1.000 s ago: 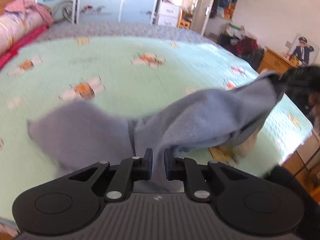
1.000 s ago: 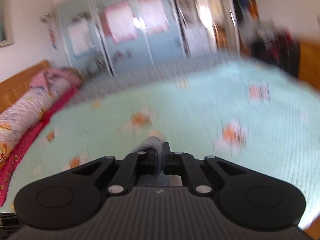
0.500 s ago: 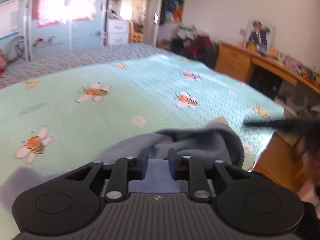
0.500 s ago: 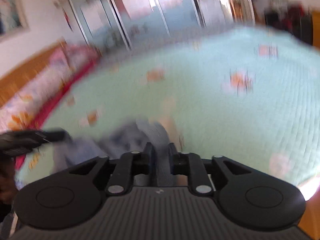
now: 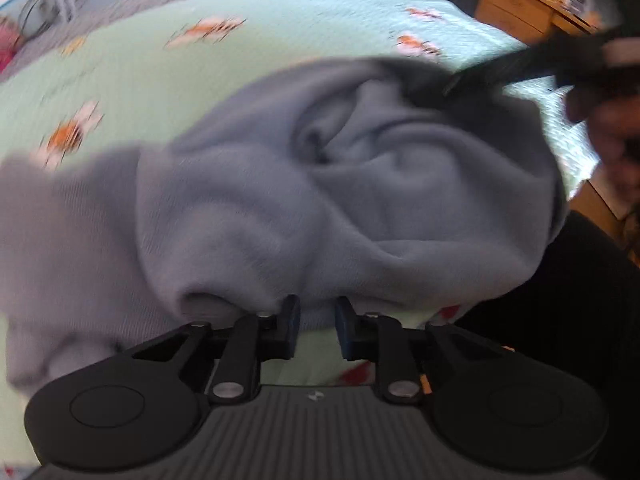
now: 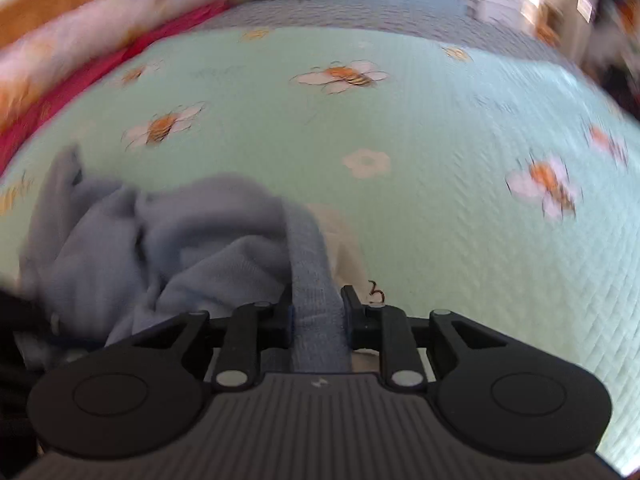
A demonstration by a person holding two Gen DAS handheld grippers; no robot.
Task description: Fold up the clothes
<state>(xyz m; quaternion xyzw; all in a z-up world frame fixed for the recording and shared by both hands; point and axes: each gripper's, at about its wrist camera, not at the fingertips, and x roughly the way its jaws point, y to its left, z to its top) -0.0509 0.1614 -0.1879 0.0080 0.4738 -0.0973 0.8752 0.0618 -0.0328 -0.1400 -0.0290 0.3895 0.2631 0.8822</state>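
Note:
A blue-grey knit garment [image 5: 360, 184] lies bunched and creased on the mint bedspread [image 5: 168, 80]. My left gripper [image 5: 316, 322] hovers low at the garment's near hem. Its jaws are closing with a small gap, and only bedspread shows between the pads. In the right wrist view the same garment [image 6: 168, 248] is heaped to the left, and its ribbed band [image 6: 316, 304] runs between my right gripper's [image 6: 317, 310] closing jaws, filling the gap. The right gripper [image 5: 520, 68] also shows, dark and blurred, over the garment's far edge in the left wrist view.
The bedspread [image 6: 440, 140] has bee and flower prints. Pink and red bedding [image 6: 80, 64] is piled along the far left against a wooden headboard. A wooden desk [image 5: 520, 8] stands past the bed's right edge. A person's hand [image 5: 612, 128] is at the right.
Both grippers dropped toward the bed. The garment, earlier stretched in the air between them, now lies crumpled on the bedspread, and the left jaws no longer hold cloth.

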